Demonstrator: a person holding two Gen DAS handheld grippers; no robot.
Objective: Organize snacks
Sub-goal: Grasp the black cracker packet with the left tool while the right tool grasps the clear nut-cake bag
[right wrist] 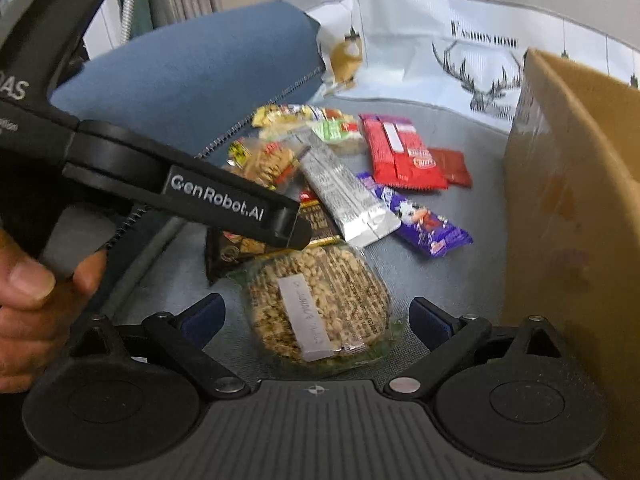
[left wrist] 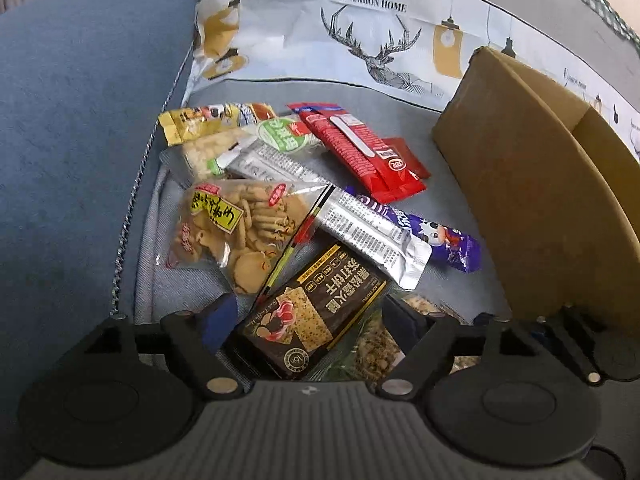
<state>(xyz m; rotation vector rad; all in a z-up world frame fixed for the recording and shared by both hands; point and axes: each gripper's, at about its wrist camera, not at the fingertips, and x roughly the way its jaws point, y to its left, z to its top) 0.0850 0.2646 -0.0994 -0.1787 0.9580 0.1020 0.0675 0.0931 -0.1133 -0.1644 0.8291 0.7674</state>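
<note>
Grey cushion [left wrist: 440,280], left gripper [left wrist: 320,324] wide open around dark cracker pack [left wrist: 320,304], right gripper [right wrist: 316,320] wide astride peanut pack [right wrist: 320,300]

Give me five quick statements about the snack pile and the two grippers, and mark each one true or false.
1. The right gripper is clamped on the peanut pack. False: its jaws stand open on either side of it.
2. A cardboard box stands to the right of the snacks. True.
3. The purple packet lies on top of the silver packet. False: the silver one overlaps it.
4. The left gripper is open above the dark cracker box. True.
5. The red wafer packet is inside the box. False: it lies on the grey cushion.
</note>
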